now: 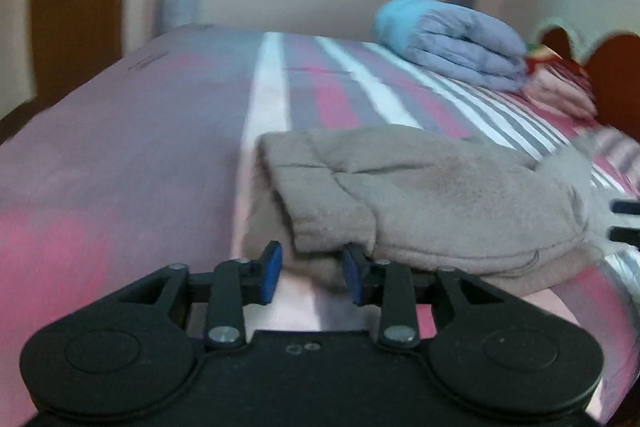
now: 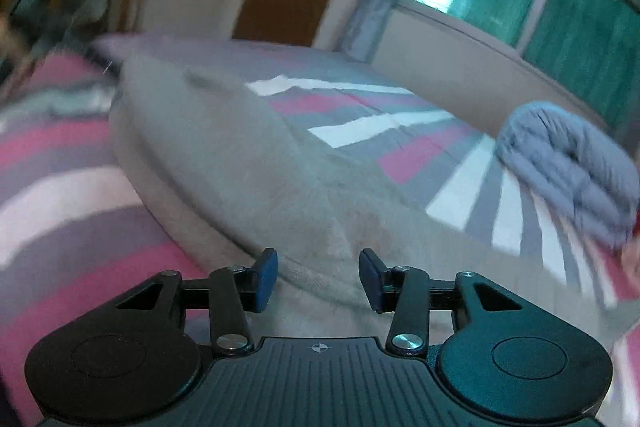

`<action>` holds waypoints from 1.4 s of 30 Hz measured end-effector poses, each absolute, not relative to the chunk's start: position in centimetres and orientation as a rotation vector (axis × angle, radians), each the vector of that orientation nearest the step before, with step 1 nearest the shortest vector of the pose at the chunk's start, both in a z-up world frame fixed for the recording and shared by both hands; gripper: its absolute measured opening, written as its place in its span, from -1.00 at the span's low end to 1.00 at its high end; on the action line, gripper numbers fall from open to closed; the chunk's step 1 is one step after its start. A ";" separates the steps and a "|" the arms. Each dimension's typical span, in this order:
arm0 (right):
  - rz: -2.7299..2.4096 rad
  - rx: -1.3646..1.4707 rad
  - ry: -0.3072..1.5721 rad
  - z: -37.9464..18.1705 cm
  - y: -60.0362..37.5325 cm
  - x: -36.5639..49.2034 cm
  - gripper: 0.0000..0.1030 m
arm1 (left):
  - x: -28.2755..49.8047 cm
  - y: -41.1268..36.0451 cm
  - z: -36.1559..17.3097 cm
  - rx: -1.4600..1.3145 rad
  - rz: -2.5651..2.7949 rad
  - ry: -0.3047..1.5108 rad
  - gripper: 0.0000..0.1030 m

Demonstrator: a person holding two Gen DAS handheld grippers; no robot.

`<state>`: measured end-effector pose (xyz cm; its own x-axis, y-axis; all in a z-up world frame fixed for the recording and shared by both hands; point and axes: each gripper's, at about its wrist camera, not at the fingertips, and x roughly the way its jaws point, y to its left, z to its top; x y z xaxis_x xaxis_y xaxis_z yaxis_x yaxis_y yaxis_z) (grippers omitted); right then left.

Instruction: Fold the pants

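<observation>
Currently the pants (image 1: 420,195) lie on the striped bed sheet (image 1: 340,91), a taupe fleece bundle already doubled over, filling the lower centre and right of the left wrist view. In the right wrist view they run from the upper left down to the bottom centre.

Your left gripper (image 1: 310,273) has its blue pads apart. The cuff edge sits just at the right-hand pad, but nothing is pinched; the gap between the pads shows only sheet and a shadowed fold. Your right gripper (image 2: 318,277) also stands with pads apart, wider, with fleece lying under and between them but not clamped. Its fingers show at the right edge of the left wrist view, beside the bundle.

Risks, as judged from this:
- Both views are motion-blurred. If you close while sweeping, you likely catch the sheet along with the fleece, or only one layer.
- The upper layer at the cuff looks loose and offset. Dragging a pad across it could peel the fold open.
- Fleece is thick and springy; a shallow bite at the edge will probably slip out on the lift.
- The folded grey quilt (image 1: 452,43) lies well apart at upper right, so a collision seems unlikely.
</observation>
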<state>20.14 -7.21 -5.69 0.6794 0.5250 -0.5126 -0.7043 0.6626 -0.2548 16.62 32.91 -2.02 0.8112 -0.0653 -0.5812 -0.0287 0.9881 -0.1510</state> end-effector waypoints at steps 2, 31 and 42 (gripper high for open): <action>0.705 -0.371 0.433 -5.0 -8.6 19.5 -0.14 | 15.2 33.3 -1.7 -0.234 0.020 0.597 -0.49; 0.522 0.646 0.788 -3.9 -17.1 31.6 -0.89 | 22.0 37.5 -0.2 -0.836 -0.020 0.403 -0.78; 0.546 0.538 0.790 -9.3 -18.1 23.7 -0.89 | 17.8 38.2 -7.0 -0.827 0.036 0.563 -1.00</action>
